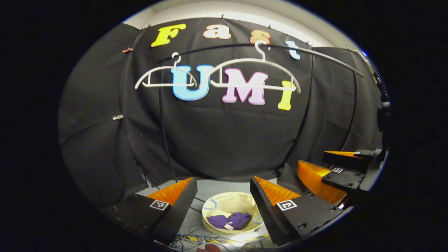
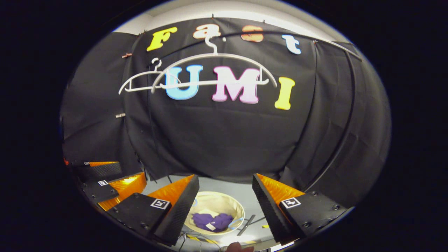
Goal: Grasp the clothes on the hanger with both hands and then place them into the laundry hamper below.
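Both tongs stand wide apart and grasp nothing: the left gripper [image 1: 223, 196] and the right gripper [image 2: 225, 194] each frame the round, cream fabric hamper [image 1: 214, 203] low at 6 o'clock, on the grey floor [image 2: 227, 184]. Crumpled purple clothes [image 1: 229, 220] lie inside it, touching neither gripper. Up at 12 o'clock two thin white hangers [image 1: 257, 68] hang bare on a dark curved rail [image 2: 308, 37], the smaller one [image 1: 164, 75] toward 10 o'clock.
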A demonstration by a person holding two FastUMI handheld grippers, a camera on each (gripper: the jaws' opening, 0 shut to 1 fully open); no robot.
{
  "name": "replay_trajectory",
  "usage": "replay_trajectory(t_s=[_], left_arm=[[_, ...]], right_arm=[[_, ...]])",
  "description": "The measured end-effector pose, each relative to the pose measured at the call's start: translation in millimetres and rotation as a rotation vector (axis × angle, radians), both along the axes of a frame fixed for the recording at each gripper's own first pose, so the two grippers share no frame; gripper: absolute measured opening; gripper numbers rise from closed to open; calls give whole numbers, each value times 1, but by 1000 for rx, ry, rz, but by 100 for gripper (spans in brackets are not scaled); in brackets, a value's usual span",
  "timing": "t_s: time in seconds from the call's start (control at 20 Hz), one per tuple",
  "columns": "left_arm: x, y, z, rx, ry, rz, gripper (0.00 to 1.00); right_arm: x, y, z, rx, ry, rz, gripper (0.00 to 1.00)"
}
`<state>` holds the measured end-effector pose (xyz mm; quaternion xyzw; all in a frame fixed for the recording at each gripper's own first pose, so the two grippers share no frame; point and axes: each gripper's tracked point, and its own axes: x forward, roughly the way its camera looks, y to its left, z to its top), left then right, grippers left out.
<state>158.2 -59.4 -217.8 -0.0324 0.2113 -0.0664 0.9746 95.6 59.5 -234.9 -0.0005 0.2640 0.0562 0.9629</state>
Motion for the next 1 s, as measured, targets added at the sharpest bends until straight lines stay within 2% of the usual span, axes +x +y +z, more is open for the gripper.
replay_trajectory(t_s=[0.35,0.5,0.55,0.65,0.8,0.95,1.0], left_arm=[[-34,-5,95,-46,-158,53,98],[-60,-11,130,-44,-230,60,93],[-68,-11,139,-43,-247,62,95],[-82,-13,160,-43,-291,62,93],[-102,-8,175,-35,-346,65,95],[-113,-2,188,-25,-376,66,92],[-116,-1,194,-23,-388,65,95]], right_arm=[[-11,-26,105,7,-217,-7,99],[-16,-34,154,14,-331,-10,96],[-17,-33,165,19,-353,-6,96],[-22,-30,182,28,-384,7,100],[-32,-36,204,30,-432,4,96],[-38,-36,218,34,-459,4,98],[-39,-37,221,36,-464,2,99]])
